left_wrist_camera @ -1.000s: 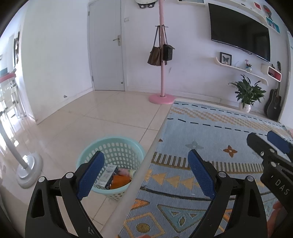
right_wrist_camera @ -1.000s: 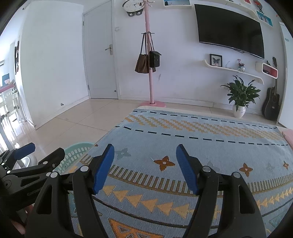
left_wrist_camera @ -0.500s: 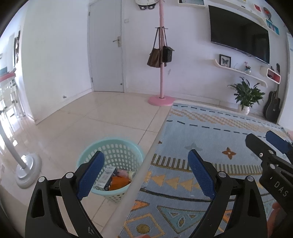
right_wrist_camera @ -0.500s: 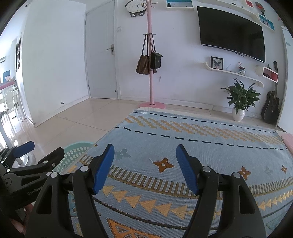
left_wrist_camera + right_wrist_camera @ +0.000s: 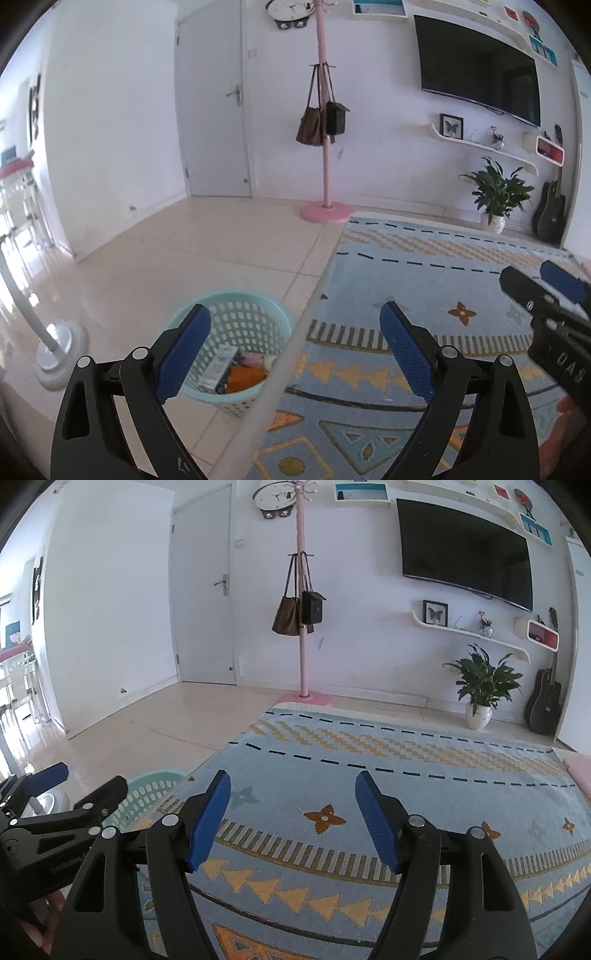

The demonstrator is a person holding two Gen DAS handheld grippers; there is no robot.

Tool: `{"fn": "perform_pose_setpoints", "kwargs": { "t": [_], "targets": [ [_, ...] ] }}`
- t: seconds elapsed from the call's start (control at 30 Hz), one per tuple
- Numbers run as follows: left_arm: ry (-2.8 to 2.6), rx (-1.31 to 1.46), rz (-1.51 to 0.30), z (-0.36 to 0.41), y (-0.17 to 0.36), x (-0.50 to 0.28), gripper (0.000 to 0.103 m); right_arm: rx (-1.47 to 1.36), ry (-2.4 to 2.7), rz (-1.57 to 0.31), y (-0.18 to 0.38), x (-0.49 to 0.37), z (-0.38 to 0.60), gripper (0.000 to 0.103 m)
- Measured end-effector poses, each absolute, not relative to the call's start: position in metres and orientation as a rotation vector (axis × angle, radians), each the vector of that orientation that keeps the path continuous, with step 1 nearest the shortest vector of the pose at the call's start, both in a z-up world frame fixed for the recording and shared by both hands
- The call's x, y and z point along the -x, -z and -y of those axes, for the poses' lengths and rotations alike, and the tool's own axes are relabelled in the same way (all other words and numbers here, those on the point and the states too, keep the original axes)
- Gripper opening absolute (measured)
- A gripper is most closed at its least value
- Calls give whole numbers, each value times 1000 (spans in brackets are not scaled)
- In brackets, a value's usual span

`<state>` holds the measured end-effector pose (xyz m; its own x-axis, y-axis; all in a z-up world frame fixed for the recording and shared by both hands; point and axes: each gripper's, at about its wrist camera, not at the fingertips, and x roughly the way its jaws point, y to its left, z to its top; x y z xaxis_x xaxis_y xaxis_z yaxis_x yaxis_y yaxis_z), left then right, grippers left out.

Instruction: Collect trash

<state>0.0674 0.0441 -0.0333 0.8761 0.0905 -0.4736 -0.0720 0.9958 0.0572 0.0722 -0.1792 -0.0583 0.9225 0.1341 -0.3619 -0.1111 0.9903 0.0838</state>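
A light teal perforated basket (image 5: 240, 314) stands on the tiled floor by the rug's left edge; it holds a white box (image 5: 218, 367), orange trash (image 5: 245, 376) and pale wrappers. My left gripper (image 5: 295, 350) is open and empty, held above and near the basket. My right gripper (image 5: 291, 819) is open and empty over the patterned rug (image 5: 406, 760). The basket's rim shows in the right wrist view (image 5: 147, 794), partly hidden by the left gripper. The right gripper's fingers show at the right edge of the left wrist view (image 5: 554, 295).
A pink coat stand (image 5: 325, 210) with bags stands at the far rug edge. A white fan base (image 5: 59, 350) sits left of the basket. A potted plant (image 5: 480, 686) and a guitar (image 5: 545, 701) stand by the far wall. A door (image 5: 218, 110) is behind.
Both views have tilted slightly upward, so the basket and rug sit lower in frame. Both grippers stay open and empty.
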Motion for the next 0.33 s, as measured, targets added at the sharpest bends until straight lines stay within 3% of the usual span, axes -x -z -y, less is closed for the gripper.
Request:
{"fn": "perform_pose_setpoints", "kwargs": {
  "t": [0.33],
  "targets": [
    [-29,-36,-520,-37,35,-69,95,-79,-118,-382,58,-74,185,66]
  ]
}}
